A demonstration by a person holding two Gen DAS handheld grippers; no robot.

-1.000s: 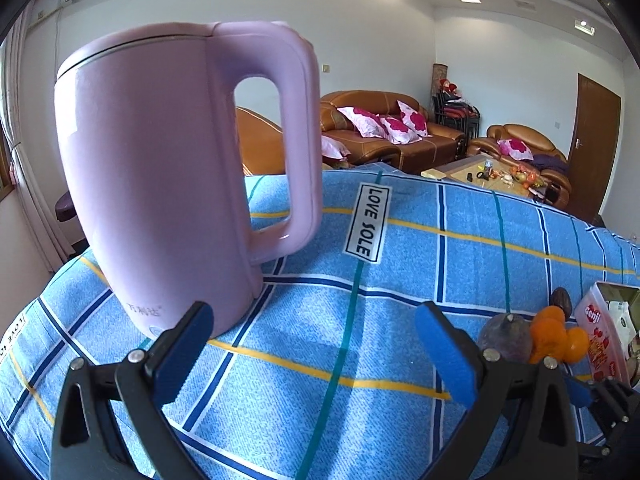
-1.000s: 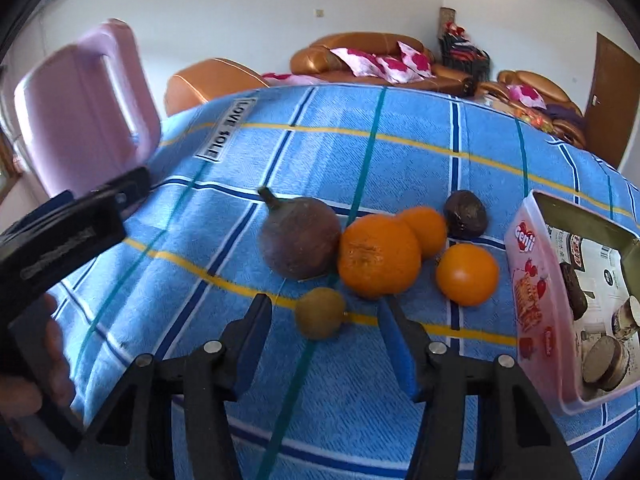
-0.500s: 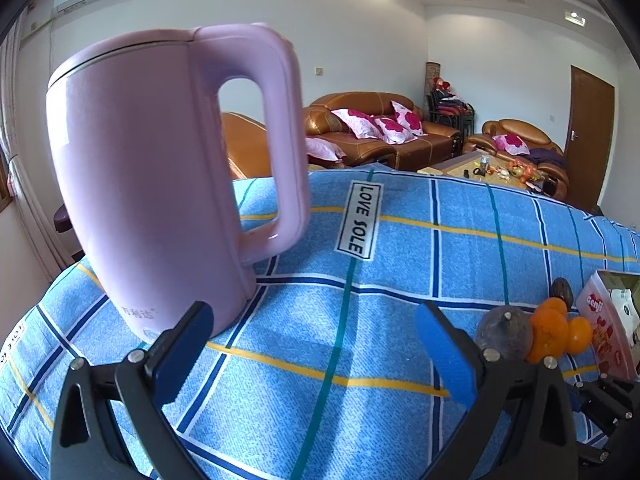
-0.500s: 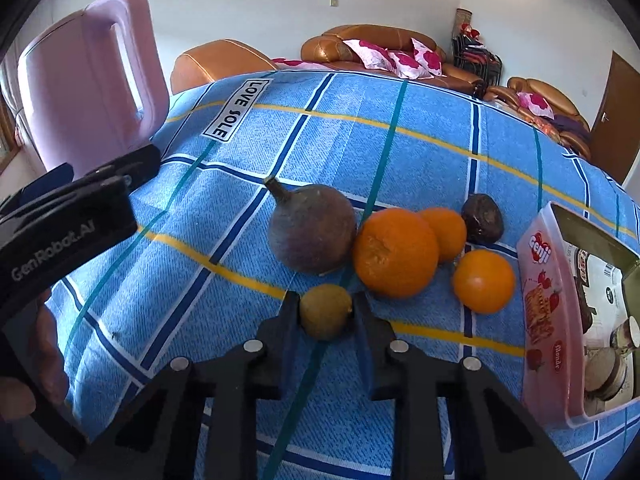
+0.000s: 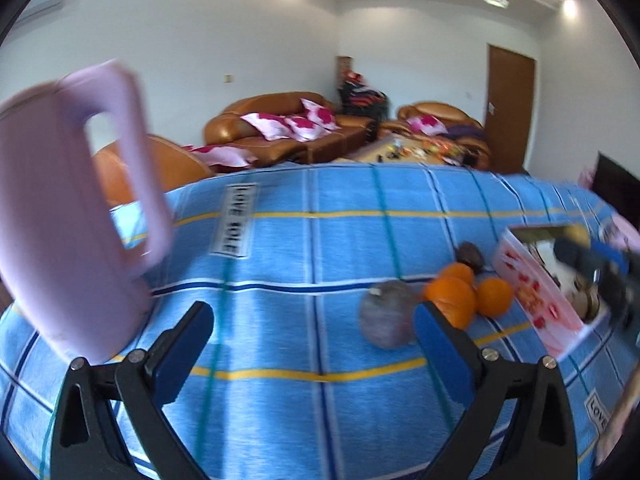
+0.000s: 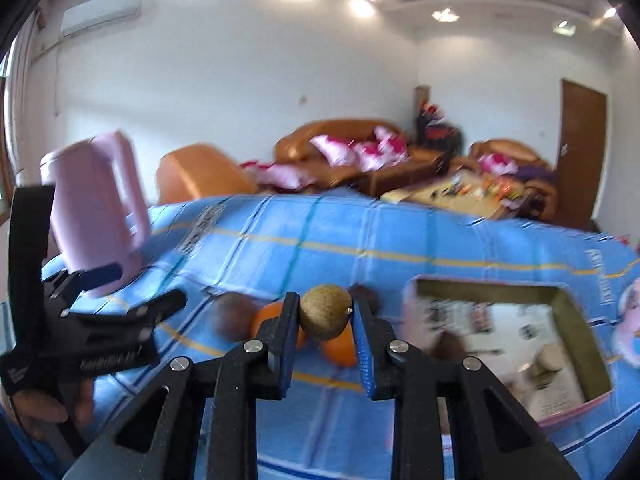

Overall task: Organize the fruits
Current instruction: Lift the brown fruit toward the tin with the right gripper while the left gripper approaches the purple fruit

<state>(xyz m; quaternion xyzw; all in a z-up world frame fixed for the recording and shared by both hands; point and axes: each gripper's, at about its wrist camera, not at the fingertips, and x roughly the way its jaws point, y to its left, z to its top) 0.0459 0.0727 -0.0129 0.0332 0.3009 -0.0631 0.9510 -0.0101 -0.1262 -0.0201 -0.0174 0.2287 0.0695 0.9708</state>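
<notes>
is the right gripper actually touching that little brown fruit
Touching. The right wrist view shows the right gripper with both blue pads pressed against the sides of the small brown fruit, which is held clear above the blue cloth.

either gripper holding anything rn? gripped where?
Right gripper is shut on the small brown fruit, pads on its two sides, lifted off the cloth. Left gripper is open, empty.

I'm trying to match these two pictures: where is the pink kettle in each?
Left wrist view: the kettle fills the left edge, handle facing right.
Right wrist view: it stands smaller at mid-left, behind the left tool.
Shared landmark: the brown sofa beyond the table.
</notes>
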